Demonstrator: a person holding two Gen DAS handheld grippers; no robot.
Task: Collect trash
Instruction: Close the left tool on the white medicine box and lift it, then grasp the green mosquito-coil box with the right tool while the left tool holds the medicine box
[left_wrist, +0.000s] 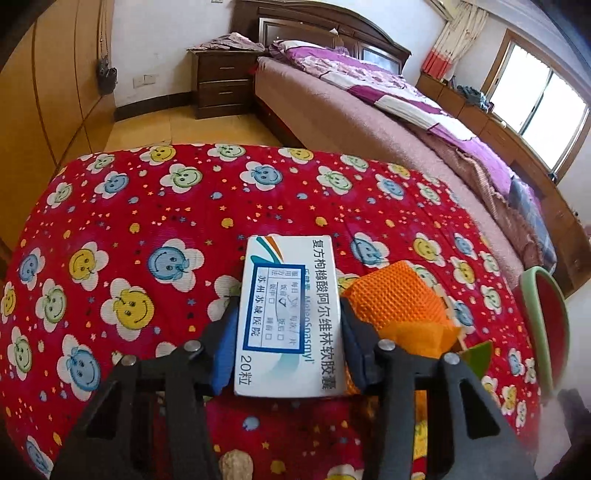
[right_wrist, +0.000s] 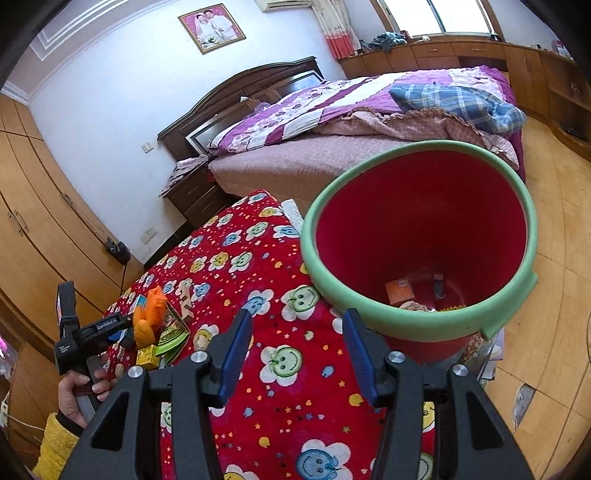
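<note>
Blue-padded left gripper (left_wrist: 288, 343) fingers clamp a white medicine box (left_wrist: 286, 317) on the desk.
Box reads "20粒", "苏州苏城医院"; orange mesh cloth (left_wrist: 402, 310) beside. Right gripper (right_wrist: 297, 354) open, empty, near the green-rimmed red bin (right_wrist: 417, 325).

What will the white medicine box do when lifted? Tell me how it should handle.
The white medicine box looks like thin cardboard with flat sides, so it probably stays stiff but could dent under a hard squeeze. It seems light for its size. The left tool has blue pads against both long sides, so slipping looks unlikely. Lying flat on the soft red quilt, it should not roll.
</note>
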